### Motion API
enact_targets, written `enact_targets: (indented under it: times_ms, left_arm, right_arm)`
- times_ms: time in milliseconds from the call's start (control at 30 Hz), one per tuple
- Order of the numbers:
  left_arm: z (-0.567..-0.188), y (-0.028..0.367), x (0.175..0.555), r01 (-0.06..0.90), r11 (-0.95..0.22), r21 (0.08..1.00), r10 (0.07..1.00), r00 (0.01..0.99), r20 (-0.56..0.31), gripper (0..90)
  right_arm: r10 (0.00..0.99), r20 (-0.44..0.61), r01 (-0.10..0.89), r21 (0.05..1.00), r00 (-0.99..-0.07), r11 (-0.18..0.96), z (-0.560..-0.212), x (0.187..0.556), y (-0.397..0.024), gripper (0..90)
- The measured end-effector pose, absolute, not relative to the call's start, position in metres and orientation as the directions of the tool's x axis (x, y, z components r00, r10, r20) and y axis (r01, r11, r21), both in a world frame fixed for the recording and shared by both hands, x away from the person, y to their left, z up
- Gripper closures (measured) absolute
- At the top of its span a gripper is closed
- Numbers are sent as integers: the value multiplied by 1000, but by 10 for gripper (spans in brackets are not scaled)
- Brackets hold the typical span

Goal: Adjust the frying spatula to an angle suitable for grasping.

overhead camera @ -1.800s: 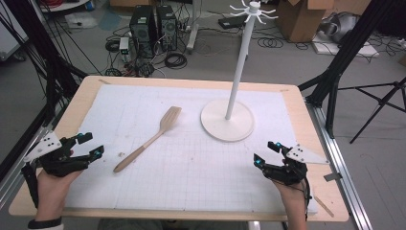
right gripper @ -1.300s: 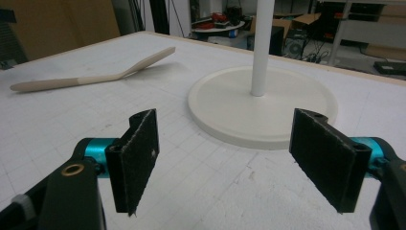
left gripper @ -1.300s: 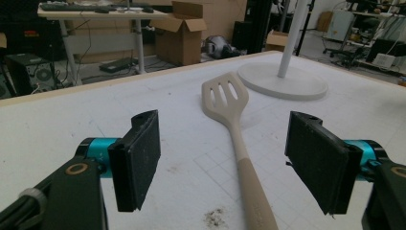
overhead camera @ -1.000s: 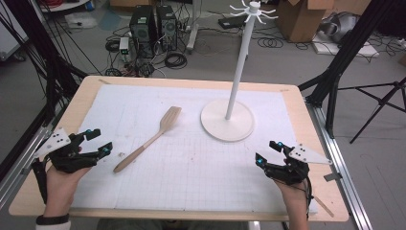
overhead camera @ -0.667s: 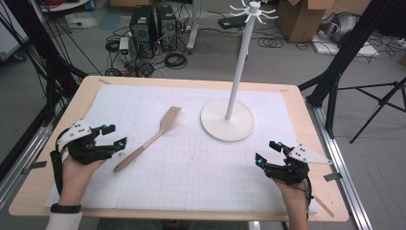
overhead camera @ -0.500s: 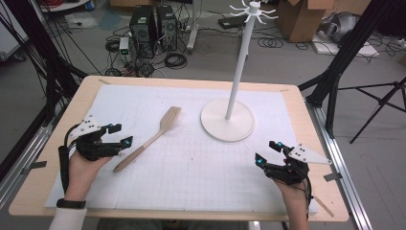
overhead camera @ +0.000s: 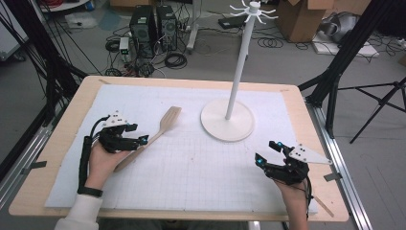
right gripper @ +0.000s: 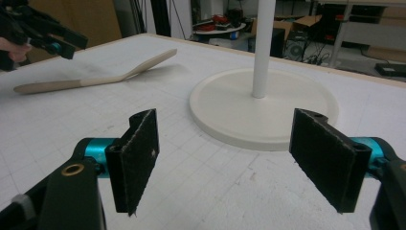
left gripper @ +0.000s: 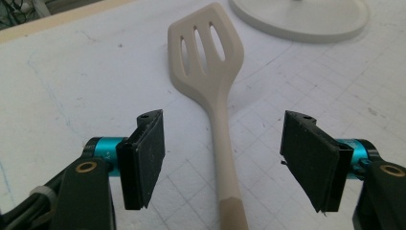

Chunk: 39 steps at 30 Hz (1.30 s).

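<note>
A cream slotted spatula (overhead camera: 158, 132) (left gripper: 210, 72) (right gripper: 100, 76) lies on the white grid mat, blade toward the stand. My left gripper (overhead camera: 139, 142) (left gripper: 222, 163) hovers over its handle with the jaws open; they have just been closing a little. The handle runs between the two pads (left gripper: 148, 153) without touching them. My right gripper (overhead camera: 270, 154) (right gripper: 234, 163) rests open near the front right of the mat, nothing between its jaws, facing the stand's round base (right gripper: 263, 108).
A white stand (overhead camera: 238, 72) with a round base (overhead camera: 227, 125) and hooks on top rises at the mat's back middle. The mat (overhead camera: 201, 167) covers a wooden table (overhead camera: 62, 143). Cables, computer towers and tripods are on the floor beyond.
My left gripper has travelled right across the mat from the table's left edge to the spatula's handle. The right gripper has stayed in place.
</note>
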State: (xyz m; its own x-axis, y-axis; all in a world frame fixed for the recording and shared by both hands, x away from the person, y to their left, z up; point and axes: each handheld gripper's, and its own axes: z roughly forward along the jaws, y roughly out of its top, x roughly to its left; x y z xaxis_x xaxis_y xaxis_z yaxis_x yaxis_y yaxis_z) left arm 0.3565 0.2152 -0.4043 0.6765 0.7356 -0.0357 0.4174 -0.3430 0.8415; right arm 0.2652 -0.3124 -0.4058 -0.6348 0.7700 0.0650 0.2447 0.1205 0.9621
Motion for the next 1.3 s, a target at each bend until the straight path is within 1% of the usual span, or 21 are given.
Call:
enact_targets:
  times_ms: [167,233,400,467,500,667,700,800,933,1000,1100,1167,1200,1233,1300]
  left_arm:
    - [-410,205,365,455,-369,810,738,674,-43,341]
    - [-413,199,370,482,-380,790,744,666,-49,370]
    - [-417,191,377,519,-397,757,747,662,-62,401]
    - [-419,187,379,530,-405,745,751,658,-60,445]
    - [-422,185,381,553,-408,727,760,647,-66,458]
    - [-426,183,383,569,-427,703,763,643,-57,512]
    - [-427,182,382,573,-439,693,770,637,-38,531]
    - [-429,181,384,592,-437,677,779,626,-44,541]
    - [-431,178,385,588,-444,677,782,622,-27,556]
    - [-431,177,385,582,-454,675,781,624,-13,581]
    - [-431,176,383,581,-456,674,782,623,-8,688]
    - [-430,175,383,580,-461,672,778,628,-8,729]
    - [-431,175,382,575,-463,674,773,635,-10,729]
    - [-430,174,381,573,-471,671,770,638,-3,770]
    - [-430,173,381,568,-473,673,771,637,4,774]
  right_arm:
    - [770,69,243,963,-634,114,-405,265,-313,241]
    - [770,72,241,964,-633,108,-405,265,-315,241]
    - [771,71,238,965,-633,106,-404,264,-316,241]
    - [772,78,242,965,-631,101,-404,264,-317,241]
    - [771,80,242,965,-631,98,-404,263,-317,241]
    - [772,79,236,967,-631,93,-403,263,-319,241]
    - [772,85,240,967,-629,89,-403,263,-319,241]
    - [773,82,237,967,-629,91,-403,263,-319,241]
    - [771,81,235,968,-632,90,-402,263,-319,241]
    - [771,80,233,968,-631,90,-403,263,-319,241]
    - [771,81,235,968,-631,91,-403,264,-318,241]
    - [771,78,232,968,-632,92,-403,264,-319,241]
    - [771,78,232,968,-632,92,-403,264,-319,241]
    - [772,81,234,968,-630,89,-402,263,-320,241]
    - [772,81,232,969,-630,87,-402,263,-320,241]
